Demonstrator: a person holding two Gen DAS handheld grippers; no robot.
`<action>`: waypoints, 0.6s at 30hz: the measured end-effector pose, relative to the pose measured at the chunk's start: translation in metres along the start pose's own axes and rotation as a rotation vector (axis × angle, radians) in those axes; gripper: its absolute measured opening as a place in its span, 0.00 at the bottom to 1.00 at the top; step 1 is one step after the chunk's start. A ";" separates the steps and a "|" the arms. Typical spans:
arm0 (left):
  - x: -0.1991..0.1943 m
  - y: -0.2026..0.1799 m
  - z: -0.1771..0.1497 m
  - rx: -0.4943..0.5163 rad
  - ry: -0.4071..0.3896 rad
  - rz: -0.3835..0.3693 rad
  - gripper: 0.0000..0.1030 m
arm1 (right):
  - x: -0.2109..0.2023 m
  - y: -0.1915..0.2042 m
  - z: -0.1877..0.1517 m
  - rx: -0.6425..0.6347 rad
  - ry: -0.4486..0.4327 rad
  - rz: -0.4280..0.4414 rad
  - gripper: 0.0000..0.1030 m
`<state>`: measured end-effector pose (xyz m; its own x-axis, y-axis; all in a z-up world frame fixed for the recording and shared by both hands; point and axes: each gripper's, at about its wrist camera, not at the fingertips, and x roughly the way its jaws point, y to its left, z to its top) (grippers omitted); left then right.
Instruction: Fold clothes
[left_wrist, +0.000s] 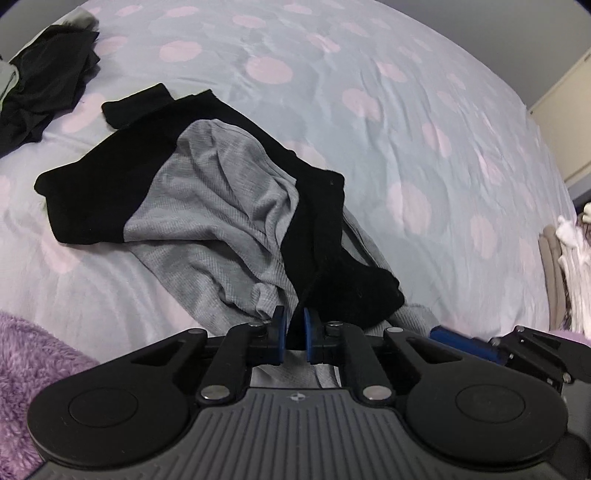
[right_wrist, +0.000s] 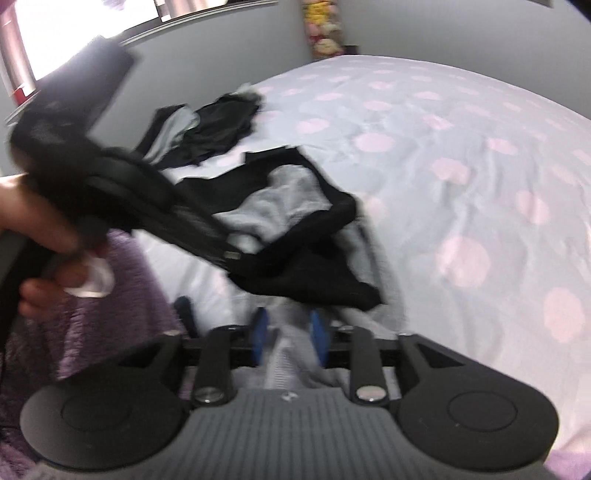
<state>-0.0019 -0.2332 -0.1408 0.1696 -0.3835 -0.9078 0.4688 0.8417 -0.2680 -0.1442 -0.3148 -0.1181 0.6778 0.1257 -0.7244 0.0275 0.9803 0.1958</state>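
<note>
A grey garment with black sleeves and trim (left_wrist: 221, 206) lies crumpled on the dotted bedspread (left_wrist: 406, 110). My left gripper (left_wrist: 293, 323) sits at the garment's near edge, its blue pads close together with a fold of black fabric pinched between them. In the right wrist view the same garment (right_wrist: 280, 199) lies ahead. My right gripper (right_wrist: 289, 328) stands open at its near edge, and grey cloth lies loosely between its pads. A hand (right_wrist: 44, 221) holds the left gripper (right_wrist: 236, 254) down into the black fabric. A blue fingertip of the right gripper (left_wrist: 458, 339) shows at the lower right.
A heap of black and grey clothes (left_wrist: 48, 74) (right_wrist: 218, 122) lies at the bed's far side. A fuzzy purple blanket (left_wrist: 29, 369) (right_wrist: 122, 295) covers the near left. A stack of folded pale textiles (left_wrist: 569, 277) sits at the right edge. Plush toys (right_wrist: 325, 26) stand by the wall.
</note>
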 end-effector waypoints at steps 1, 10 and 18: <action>-0.001 0.000 0.000 -0.007 0.000 -0.008 0.08 | 0.001 -0.006 0.001 0.016 -0.002 -0.013 0.34; 0.013 -0.009 0.003 -0.021 0.008 -0.003 0.47 | 0.004 -0.036 -0.005 0.092 -0.009 -0.054 0.47; 0.043 -0.005 0.012 -0.027 0.039 0.005 0.13 | 0.008 -0.046 -0.007 0.118 0.009 -0.046 0.55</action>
<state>0.0133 -0.2589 -0.1745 0.1376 -0.3649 -0.9208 0.4445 0.8535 -0.2718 -0.1447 -0.3581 -0.1374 0.6672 0.0831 -0.7402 0.1447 0.9604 0.2383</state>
